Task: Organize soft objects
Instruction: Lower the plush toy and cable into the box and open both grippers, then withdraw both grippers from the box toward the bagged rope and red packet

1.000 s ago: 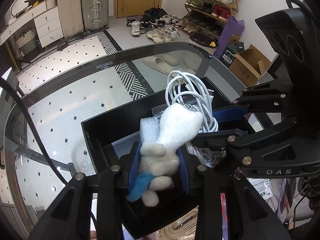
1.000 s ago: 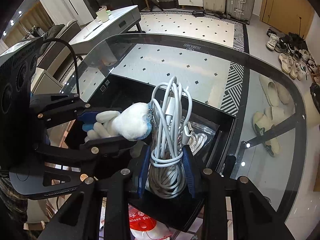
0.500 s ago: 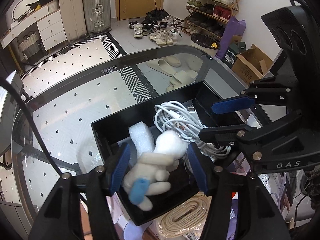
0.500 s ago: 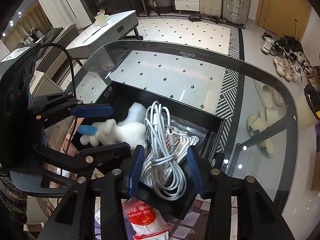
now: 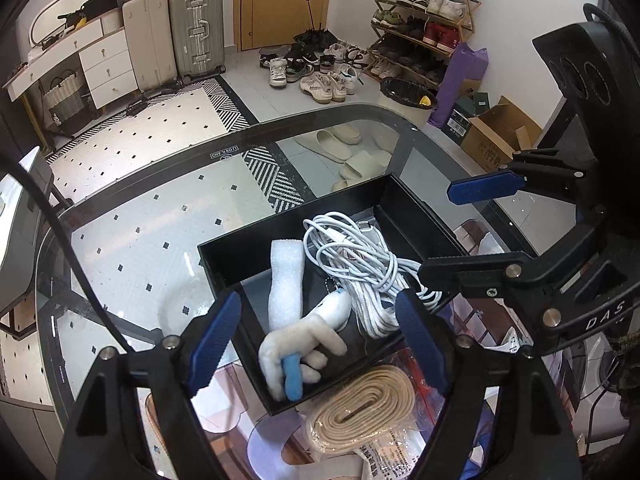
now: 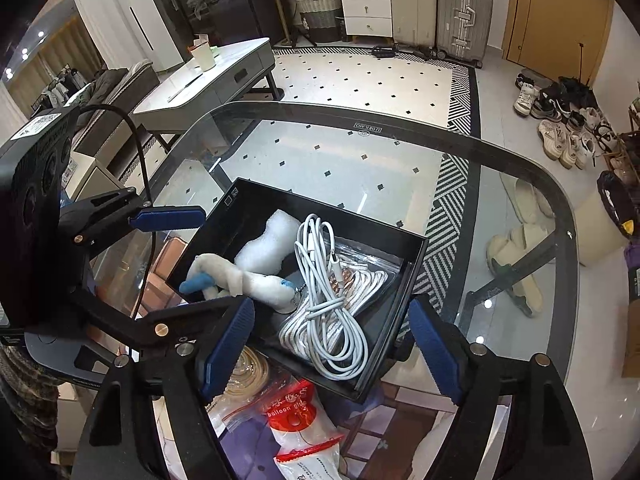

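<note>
L gripper (image 5: 318, 334): jaws wide apart, just been opening, nothing pressed btw the blue pads; plush toy (image 5: 304, 344) lies below/between them, loose in the black box (image 5: 416, 216), lower centre of left wrist view. Toy is white w/ a blue bit, small ball chain at its head end. White foam piece (image 5: 285, 276) just beside it, upper left inside the box. White cable bundle (image 5: 356, 268) on the right half of the box, resting on a clear bag; toy's head touches the cable.

R gripper (image 6: 332, 342): jaws also spread, just been opening, pads off everything; cable bundle lies loose below them, lower centre of right wrist view. Same gripper shows at right edge of left wrist view, over the box's right wall.

Box sits on glass table (image 5: 132, 240). Under the glass, near frame bottom: coiled beige strap (image 5: 362, 410) in plastic, red-white packet (image 6: 298, 420). Bkgd: suitcases (image 5: 176, 36) upper left, shoe rack (image 5: 424, 12) upper right.
</note>
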### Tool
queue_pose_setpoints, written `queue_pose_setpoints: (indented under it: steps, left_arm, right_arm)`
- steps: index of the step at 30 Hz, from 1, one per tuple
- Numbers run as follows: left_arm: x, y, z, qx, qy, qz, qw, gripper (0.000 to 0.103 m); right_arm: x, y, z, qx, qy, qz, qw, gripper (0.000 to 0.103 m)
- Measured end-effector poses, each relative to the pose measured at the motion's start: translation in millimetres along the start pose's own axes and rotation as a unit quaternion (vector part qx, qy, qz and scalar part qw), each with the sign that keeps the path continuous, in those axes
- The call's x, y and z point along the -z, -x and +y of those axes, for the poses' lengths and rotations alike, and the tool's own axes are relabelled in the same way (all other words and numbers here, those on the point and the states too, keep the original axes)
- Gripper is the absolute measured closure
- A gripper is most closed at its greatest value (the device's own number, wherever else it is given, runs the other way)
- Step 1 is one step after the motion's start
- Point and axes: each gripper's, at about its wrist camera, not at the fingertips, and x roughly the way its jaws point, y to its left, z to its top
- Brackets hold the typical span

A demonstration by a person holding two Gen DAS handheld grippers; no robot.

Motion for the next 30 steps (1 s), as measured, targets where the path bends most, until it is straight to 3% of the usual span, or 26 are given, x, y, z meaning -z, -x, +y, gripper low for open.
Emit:
queue_pose_setpoints:
  steps: [3, 6, 11, 30]
  left_arm:
    - [1.2, 5.6, -2.7, -0.004, 0.0, -0.004, 1.0, 0.02]
    - [2.9, 11.1, -3.7, -0.012, 0.003, -0.007, 0.9999, 0.012]
    - [6.6, 19.7, -3.2, -0.013, 0.007, -0.014, 0.9998, 0.008]
    - [43.6, 33.6, -19.2, -0.012, -0.037, -0.014, 0.9991, 0.0]
  right_arm:
    - [2.1, 4.8, 3.2, 0.002, -0.001, -0.004, 1.0, 0.015]
    - [5.0, 10.2, 3.5, -0.003, -0.001, -0.008, 1.0, 0.011]
    - [10.4, 18.0, 2.1, 0.001, -0.005, -0.012, 1.0, 0.006]
    - [45.3, 35.8, -3.9, 0.009, -0.008, -0.008, 1.0, 0.004]
